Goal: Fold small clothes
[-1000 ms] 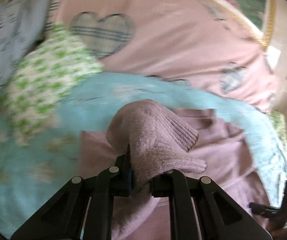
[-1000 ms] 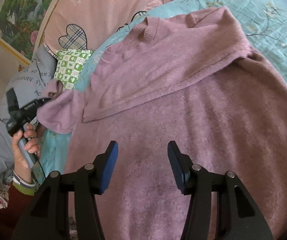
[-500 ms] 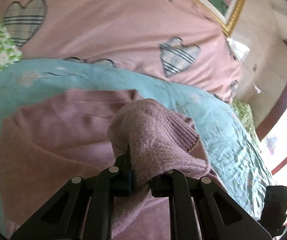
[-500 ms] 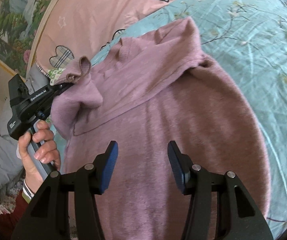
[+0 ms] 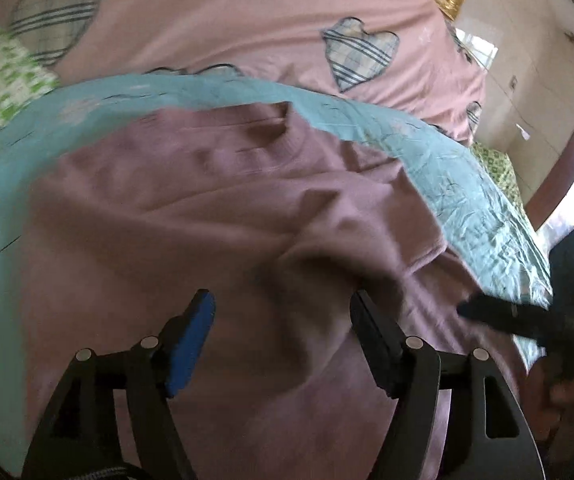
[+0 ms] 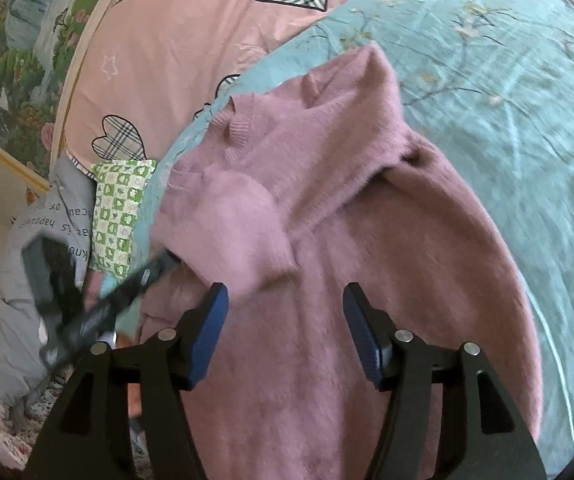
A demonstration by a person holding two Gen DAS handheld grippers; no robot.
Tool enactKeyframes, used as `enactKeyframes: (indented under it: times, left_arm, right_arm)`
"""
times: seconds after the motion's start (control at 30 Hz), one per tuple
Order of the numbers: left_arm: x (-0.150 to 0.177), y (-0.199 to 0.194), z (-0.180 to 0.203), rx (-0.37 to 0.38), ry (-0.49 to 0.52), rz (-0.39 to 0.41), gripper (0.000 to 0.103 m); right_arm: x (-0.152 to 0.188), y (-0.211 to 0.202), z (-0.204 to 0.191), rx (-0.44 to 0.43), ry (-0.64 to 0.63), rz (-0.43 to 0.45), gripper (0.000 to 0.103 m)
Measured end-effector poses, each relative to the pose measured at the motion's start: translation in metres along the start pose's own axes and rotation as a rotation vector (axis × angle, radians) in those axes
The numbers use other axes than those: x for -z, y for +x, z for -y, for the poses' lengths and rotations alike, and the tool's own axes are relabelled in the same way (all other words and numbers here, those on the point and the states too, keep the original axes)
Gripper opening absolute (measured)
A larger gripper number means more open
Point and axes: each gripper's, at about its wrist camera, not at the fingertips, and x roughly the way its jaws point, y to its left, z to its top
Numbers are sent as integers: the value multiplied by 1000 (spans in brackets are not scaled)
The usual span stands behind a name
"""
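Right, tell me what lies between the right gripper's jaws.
Only the sweater lying on the blue sheet: in the right wrist view the open right gripper frames bare mauve knit, with the folded sleeve cuff just ahead.

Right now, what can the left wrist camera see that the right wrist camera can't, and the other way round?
Only the left wrist view shows the brown wooden door frame and the right gripper from outside. Only the right wrist view shows the green checked cloth, the grey printed cloth and the sweater's ribbed neckline. Both show the fuzzy mauve knitted sweater on the light blue floral sheet, the pink heart-patterned quilt, and open fingers.
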Motion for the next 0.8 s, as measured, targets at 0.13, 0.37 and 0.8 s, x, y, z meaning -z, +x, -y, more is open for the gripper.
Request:
enactKeyframes:
  times: [0.13,0.37,0.8]
  left_arm:
    - [17,-30,-38,-155,11,16,71]
    - [53,-33,-81,-328,46,-48,71]
    - [33,-6,-105,-585,-40,-45,66]
  right_arm:
    - [-3,18,-1,-12,42,-16,64]
    - [1,51,5,1,161,-65,66]
    - [-43,37,-57,-12,-84,47,5]
